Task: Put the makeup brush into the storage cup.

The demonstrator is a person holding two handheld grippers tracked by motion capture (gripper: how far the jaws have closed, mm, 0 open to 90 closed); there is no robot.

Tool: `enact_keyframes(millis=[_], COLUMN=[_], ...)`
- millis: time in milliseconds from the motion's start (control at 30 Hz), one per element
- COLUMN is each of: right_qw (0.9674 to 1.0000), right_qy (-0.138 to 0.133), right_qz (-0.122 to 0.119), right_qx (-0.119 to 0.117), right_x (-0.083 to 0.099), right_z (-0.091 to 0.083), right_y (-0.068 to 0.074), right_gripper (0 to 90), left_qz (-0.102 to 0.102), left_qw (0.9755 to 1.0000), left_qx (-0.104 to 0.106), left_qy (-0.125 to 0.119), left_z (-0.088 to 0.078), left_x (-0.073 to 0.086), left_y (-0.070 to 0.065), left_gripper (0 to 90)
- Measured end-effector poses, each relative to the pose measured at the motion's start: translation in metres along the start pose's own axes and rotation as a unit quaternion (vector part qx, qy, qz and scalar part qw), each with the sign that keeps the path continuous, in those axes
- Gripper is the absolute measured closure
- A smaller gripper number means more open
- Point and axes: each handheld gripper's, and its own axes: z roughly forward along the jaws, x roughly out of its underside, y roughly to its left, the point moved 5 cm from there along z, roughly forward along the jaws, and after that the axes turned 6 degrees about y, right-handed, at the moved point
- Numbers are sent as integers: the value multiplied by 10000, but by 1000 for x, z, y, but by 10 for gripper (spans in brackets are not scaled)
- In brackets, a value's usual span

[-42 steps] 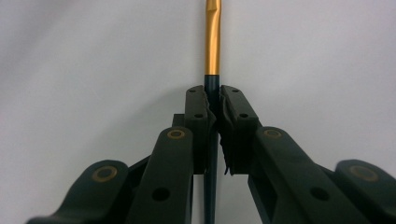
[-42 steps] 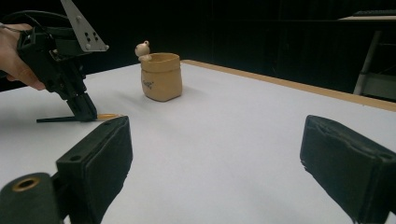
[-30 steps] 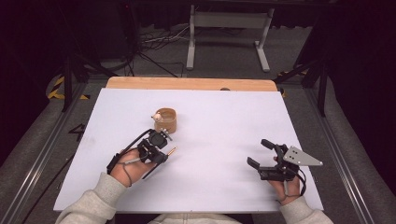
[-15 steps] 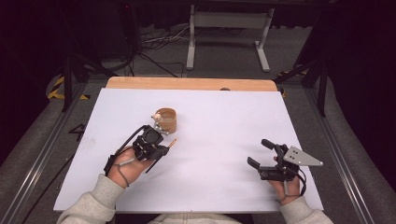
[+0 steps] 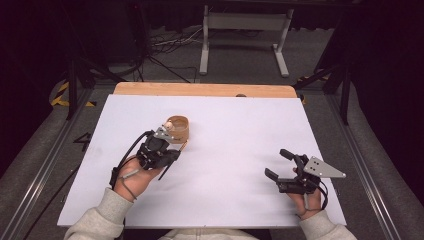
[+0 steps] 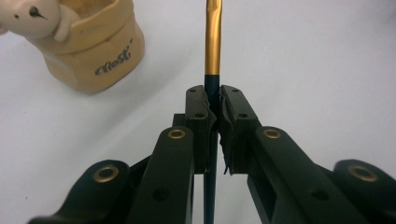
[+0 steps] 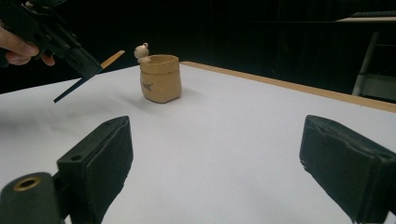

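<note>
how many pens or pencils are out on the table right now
1. A dark pencil with a gold end is clamped in the left gripper, lifted off the white table beside the tan cup. Whether the cup hides more cannot be told.

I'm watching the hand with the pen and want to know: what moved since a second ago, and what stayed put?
The left gripper, shut on the dark pen with a gold end, lifted a little and moved toward the tan pot with a small bear on its rim. The pen's gold end now sits close beside the pot. The pot stayed where it was, and the right gripper stayed open on the white table.
</note>
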Motion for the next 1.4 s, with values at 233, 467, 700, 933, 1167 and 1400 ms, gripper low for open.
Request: enact_keyframes(millis=[233,467,700,933,1167,1400], right_qw=[10000,10000,9999,9999,9999,9999], right_qy=[-39,-50,-87,-121,-120,-129], right_qz=[-26,-23,-53,-48,-38,-67], right_qx=[-17,-20,-19,-28,-23,2], right_x=[-1,-1,-1,-2,-2,-2], right_z=[0,-1,-1,-1,-2,-3], right_y=[1,1,0,1,1,1], right_gripper=[99,95,85,83,83,83], left_qz=[28,71,114,120,92,19], left_qw=[9987,9960,9910,9862,9793,9745], left_qx=[20,7,-44,-67,-62,-79], left_qy=[-507,-893,-1331,-1650,-2023,-2243], left_z=[-10,-16,-24,-29,-34,-35], left_x=[-5,-8,-12,-16,-20,-23], left_y=[-5,-8,-8,-9,-7,-3], left_gripper=[824,824,824,824,824,824])
